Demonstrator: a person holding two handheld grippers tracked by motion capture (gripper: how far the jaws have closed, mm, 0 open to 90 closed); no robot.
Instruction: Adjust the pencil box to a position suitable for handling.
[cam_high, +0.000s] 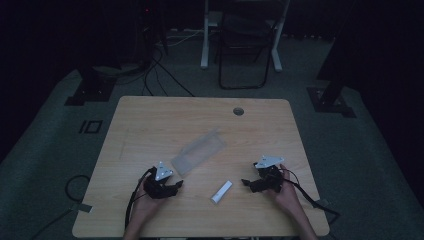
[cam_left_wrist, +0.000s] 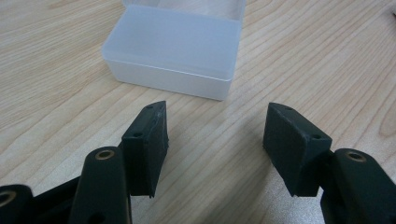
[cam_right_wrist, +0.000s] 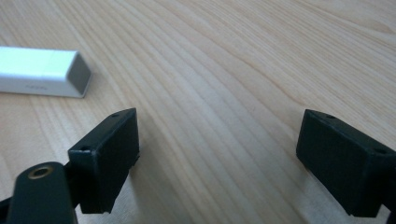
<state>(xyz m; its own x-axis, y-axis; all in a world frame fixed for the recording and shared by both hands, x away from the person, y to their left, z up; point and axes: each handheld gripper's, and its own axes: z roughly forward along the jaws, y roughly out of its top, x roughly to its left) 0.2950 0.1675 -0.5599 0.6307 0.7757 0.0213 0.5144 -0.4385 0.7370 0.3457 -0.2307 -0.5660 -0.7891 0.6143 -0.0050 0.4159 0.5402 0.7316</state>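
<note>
I count one clear box (cam_left_wrist: 173, 49) ahead of my left tongs (cam_left_wrist: 215, 135), one white stick (cam_right_wrist: 42, 71) beside my right tongs (cam_right_wrist: 217, 154). Both tongs gape wide, gripping nothing. Wooden table (cam_high: 150, 120), dim carpeted room.

One clear plastic box (cam_high: 199, 151), one white stick (cam_high: 221, 191)

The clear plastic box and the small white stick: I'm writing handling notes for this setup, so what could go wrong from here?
1. The clear plastic box is light-looking and lies loose on the table; with the left gripper open just short of it, a jaw could push it away rather than grip it.
2. The white stick lies off to one side of the open right gripper, so closing now would likely miss it.
</note>
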